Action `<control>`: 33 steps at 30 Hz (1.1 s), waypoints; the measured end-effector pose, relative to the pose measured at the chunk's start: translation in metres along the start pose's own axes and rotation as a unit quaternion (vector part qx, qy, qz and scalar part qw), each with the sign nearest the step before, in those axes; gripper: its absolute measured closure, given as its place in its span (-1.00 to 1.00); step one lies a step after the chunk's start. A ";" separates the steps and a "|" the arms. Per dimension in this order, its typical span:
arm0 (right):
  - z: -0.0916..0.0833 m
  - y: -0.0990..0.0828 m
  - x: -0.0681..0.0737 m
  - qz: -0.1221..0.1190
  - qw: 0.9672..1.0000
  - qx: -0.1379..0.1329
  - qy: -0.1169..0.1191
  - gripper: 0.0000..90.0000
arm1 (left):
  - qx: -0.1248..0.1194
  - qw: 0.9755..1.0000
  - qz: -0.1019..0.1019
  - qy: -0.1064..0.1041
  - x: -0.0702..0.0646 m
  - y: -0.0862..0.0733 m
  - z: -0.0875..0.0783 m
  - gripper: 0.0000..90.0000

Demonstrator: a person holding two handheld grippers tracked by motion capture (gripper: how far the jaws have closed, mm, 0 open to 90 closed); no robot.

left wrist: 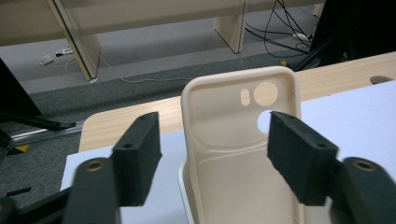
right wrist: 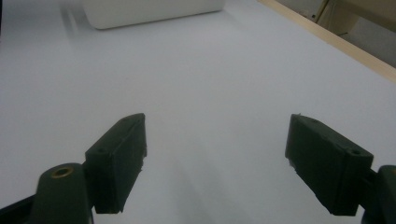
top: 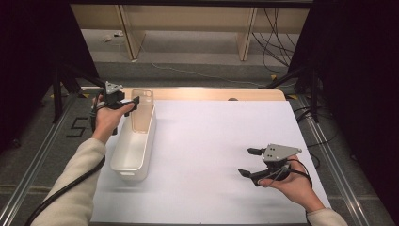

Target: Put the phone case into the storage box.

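Here the phone case (left wrist: 240, 140) stands upright in the white bin (top: 134, 146) – left gripper (left wrist: 212, 154) spread, unclamped, around it; right gripper (top: 251, 162) open, well apart.

The phone case (left wrist: 243, 154) runs off the left gripper view's bottom edge; the white bin (right wrist: 149, 11) is cropped at the right gripper view's top.

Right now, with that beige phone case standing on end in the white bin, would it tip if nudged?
Probably. The beige phone case stands nearly upright in the white plastic bin, so a nudge could topple it. It looks thin and hollow, likely light and somewhat flexible.
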State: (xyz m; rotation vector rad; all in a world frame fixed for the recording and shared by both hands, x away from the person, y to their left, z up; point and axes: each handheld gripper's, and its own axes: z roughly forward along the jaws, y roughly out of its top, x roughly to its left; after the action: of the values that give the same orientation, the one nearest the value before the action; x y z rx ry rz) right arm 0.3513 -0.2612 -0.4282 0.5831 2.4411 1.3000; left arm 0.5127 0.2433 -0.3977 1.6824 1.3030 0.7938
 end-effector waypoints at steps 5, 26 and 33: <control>0.000 0.000 0.000 0.000 1.000 0.000 0.001 -0.51 | -0.005 1.000 0.015 0.002 -0.002 0.002 -0.006 -0.51; 0.000 0.000 0.000 -0.001 1.000 0.000 0.000 -0.51 | -0.019 0.998 0.054 -0.036 -0.023 0.005 -0.038 -0.69; 0.000 0.000 0.000 0.000 1.000 0.000 -0.001 -0.51 | -0.020 0.997 0.055 -0.042 -0.028 0.002 -0.045 -0.69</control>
State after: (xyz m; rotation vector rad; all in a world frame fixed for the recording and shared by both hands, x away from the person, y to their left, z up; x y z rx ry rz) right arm 0.3511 -0.2612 -0.4279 0.5828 2.4401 1.2986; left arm 0.4672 0.2268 -0.3754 1.7492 1.1393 0.7995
